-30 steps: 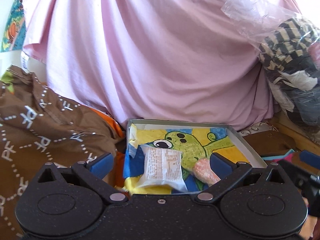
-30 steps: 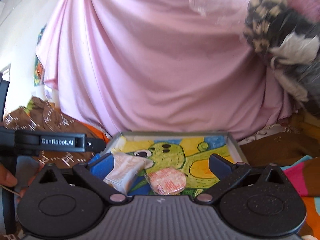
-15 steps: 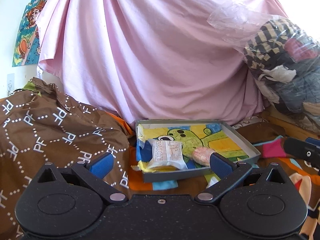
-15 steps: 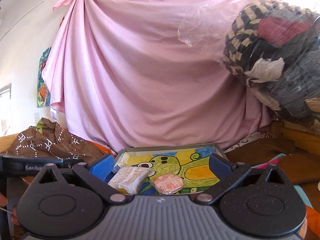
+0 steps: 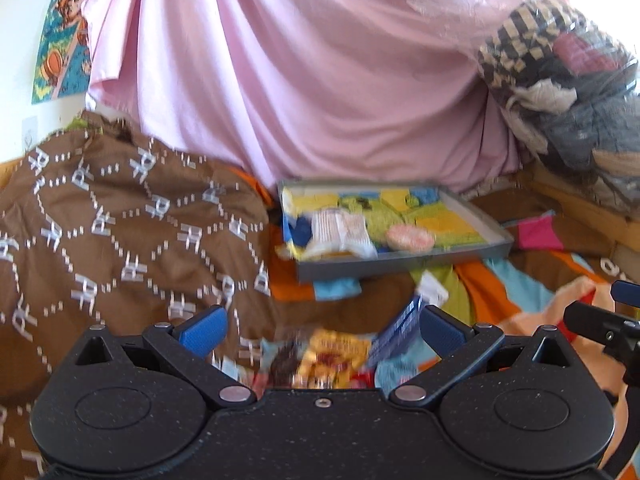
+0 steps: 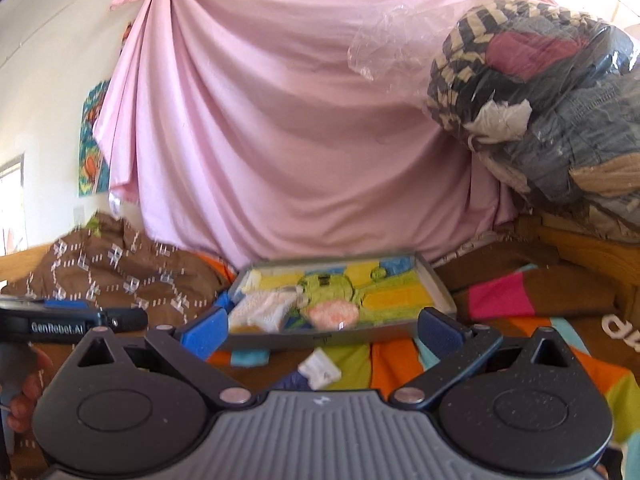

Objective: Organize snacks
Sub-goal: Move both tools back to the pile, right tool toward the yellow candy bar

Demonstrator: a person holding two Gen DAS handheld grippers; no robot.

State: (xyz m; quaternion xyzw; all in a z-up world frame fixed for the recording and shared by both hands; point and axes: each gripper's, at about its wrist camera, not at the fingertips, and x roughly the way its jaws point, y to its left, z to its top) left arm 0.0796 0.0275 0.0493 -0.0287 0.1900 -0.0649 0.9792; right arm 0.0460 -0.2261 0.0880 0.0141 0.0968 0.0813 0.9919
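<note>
A shallow grey tray [image 5: 404, 261] [image 6: 440, 285] with a yellow-green cartoon lining lies on the colourful bedspread. Inside it are a clear-wrapped pale biscuit packet [image 5: 340, 232] [image 6: 262, 310] and a round pink wrapped snack [image 5: 410, 238] [image 6: 330, 314]. Loose snacks lie nearer me: a yellow-brown packet [image 5: 332, 354], a blue packet [image 5: 396, 332] and a small white packet [image 5: 432, 290] [image 6: 320, 368]. My left gripper [image 5: 320, 328] hangs open above the yellow packet, holding nothing. My right gripper [image 6: 320, 330] is open and empty, short of the tray's near edge.
A brown patterned blanket [image 5: 112, 224] is heaped on the left. A pink sheet [image 6: 288, 140] hangs behind the tray. A plastic bag of clothes [image 6: 540, 112] is piled at the right. The left gripper's body [image 6: 60, 326] and a hand [image 6: 24, 396] show at the left.
Both grippers have pulled back from the tray, which now sits farther away. Loose snacks on the bedspread have come into view below them. Both stay open.
</note>
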